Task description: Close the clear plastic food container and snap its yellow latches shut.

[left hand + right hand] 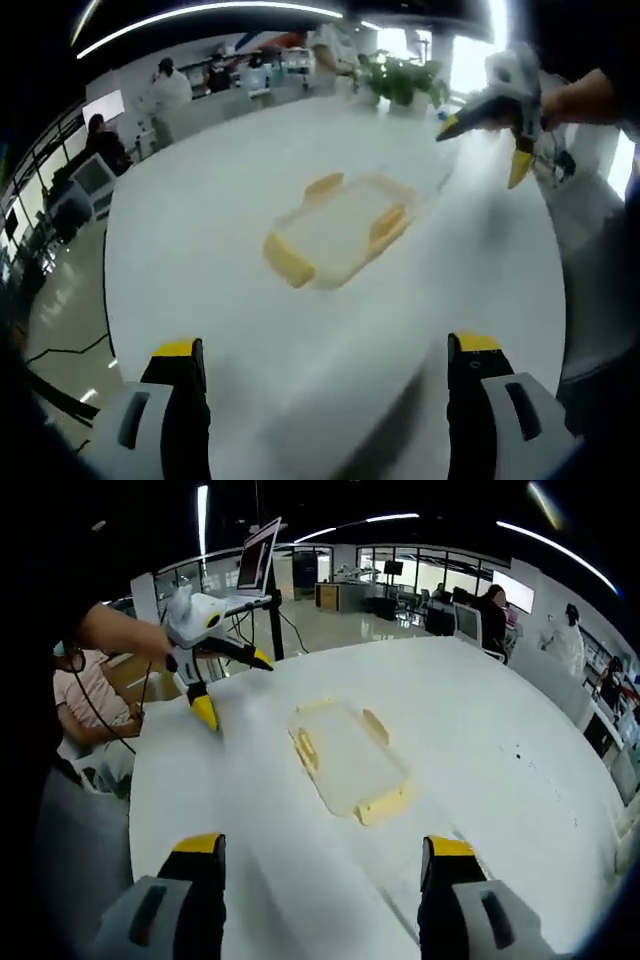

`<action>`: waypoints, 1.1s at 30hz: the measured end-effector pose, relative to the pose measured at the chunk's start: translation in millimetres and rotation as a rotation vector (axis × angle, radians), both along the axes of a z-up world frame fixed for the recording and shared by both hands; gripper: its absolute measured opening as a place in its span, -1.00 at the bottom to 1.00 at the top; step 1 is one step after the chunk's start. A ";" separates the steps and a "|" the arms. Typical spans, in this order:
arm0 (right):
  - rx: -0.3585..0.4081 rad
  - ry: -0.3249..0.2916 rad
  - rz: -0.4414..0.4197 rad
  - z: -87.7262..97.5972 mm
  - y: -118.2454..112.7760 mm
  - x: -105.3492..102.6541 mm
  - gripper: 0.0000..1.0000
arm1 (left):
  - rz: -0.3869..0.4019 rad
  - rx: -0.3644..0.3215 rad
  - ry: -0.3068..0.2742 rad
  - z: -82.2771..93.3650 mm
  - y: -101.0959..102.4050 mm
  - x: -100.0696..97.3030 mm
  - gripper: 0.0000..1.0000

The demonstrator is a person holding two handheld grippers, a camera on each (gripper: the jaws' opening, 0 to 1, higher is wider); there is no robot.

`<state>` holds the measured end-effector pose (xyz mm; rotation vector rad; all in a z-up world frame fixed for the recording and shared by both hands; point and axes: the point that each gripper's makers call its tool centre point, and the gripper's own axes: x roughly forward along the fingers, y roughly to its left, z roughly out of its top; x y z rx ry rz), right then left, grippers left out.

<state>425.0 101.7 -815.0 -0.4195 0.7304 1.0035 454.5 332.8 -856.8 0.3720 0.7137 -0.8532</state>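
A clear plastic food container (340, 235) with yellow latches (288, 260) lies flat in the middle of the white table (200, 250). Its lid seems to rest on it, and the latches stick outward. My left gripper (327, 350) is open, well short of the container and holding nothing. My right gripper (487, 143), held by a hand, hovers open above the table beyond the container. In the right gripper view the container (345, 755) lies ahead of the open right gripper (325, 847), and the left gripper (232, 685) hangs open to its upper left.
The white table (500, 760) is large and round. Potted plants (405, 80) stand at its far edge. Several people sit or stand at desks around the room. A laptop on a stand (255, 555) rises behind the table, with a seated person (90, 705) nearby.
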 end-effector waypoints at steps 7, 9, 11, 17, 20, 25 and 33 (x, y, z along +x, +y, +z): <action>-0.023 -0.008 0.062 -3.4 2.8 11.0 0.60 | -0.103 0.023 0.000 2.3 -5.8 4.1 0.98; -0.030 -0.008 0.076 -5.8 2.7 15.0 0.60 | -0.143 0.040 0.004 0.6 -7.1 3.9 0.98; -0.037 -0.009 0.088 -7.1 3.2 18.9 0.60 | -0.184 0.050 0.002 2.2 -10.9 4.3 0.98; -0.044 -0.011 0.111 -9.1 5.9 26.2 0.61 | -0.281 0.070 -0.002 6.0 -16.4 9.7 0.96; -0.048 0.000 0.135 -11.4 5.2 25.4 0.59 | -0.332 0.057 -0.023 12.2 -20.5 11.2 0.86; -0.068 0.005 0.176 -16.4 2.7 23.4 0.57 | -0.374 0.077 0.009 7.2 -21.3 12.6 0.91; -0.090 0.014 0.214 -20.9 0.4 31.2 0.47 | -0.425 0.083 -0.015 6.2 -29.1 20.4 0.79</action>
